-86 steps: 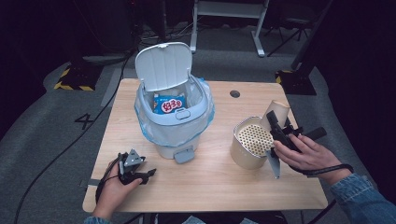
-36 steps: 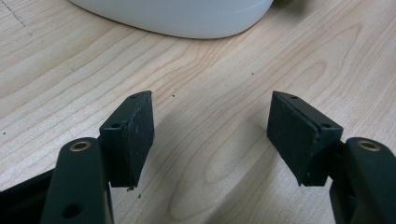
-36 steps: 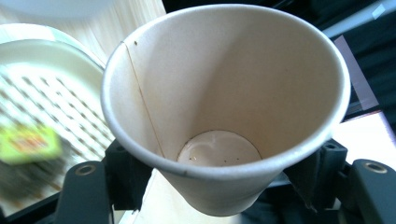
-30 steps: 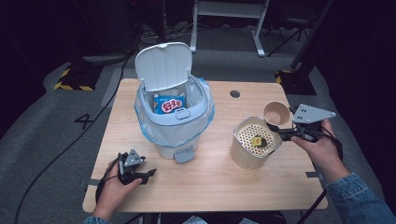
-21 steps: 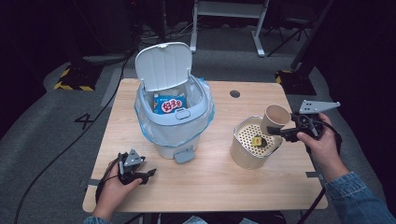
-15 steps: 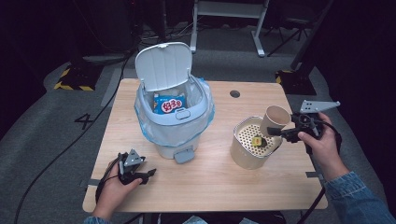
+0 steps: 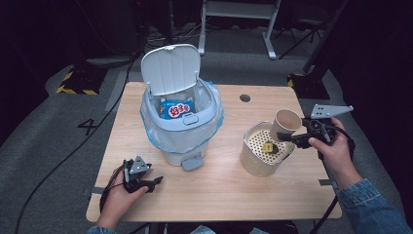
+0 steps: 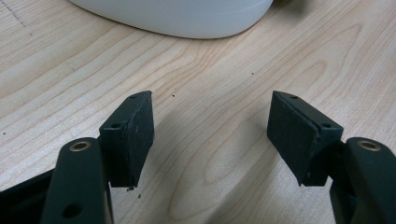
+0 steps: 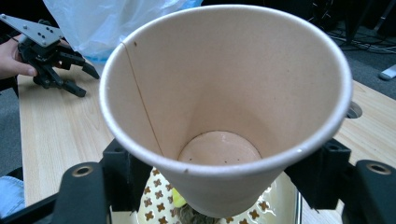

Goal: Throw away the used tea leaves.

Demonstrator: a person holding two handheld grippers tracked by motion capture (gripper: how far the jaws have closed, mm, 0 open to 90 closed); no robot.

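Observation:
My right gripper (image 7: 288,137) is shut on a tan paper cup (image 7: 286,123), held upright over the right rim of a cream container (image 7: 253,163) with a perforated insert. In the right gripper view the cup (image 9: 224,107) looks empty, clamped between my jaws (image 9: 224,172). A small yellow piece (image 7: 268,147) lies on the insert, and it peeks out below the cup (image 9: 177,198). My left gripper (image 7: 153,183) rests open on the table's front left, nothing between its jaws (image 8: 210,128).
A pale blue pedal bin (image 7: 180,136) with a raised lid (image 7: 170,68) and a blue liner stands mid-table, a snack packet (image 7: 176,109) inside. Its base (image 8: 187,16) lies just ahead of my left gripper. The wooden table (image 7: 219,190) has a cable hole (image 7: 245,98).
The cup was tipped over the container 2.9 s ago; it now stands upright at the right rim, and the yellow piece lies on the insert. The left gripper has not moved.

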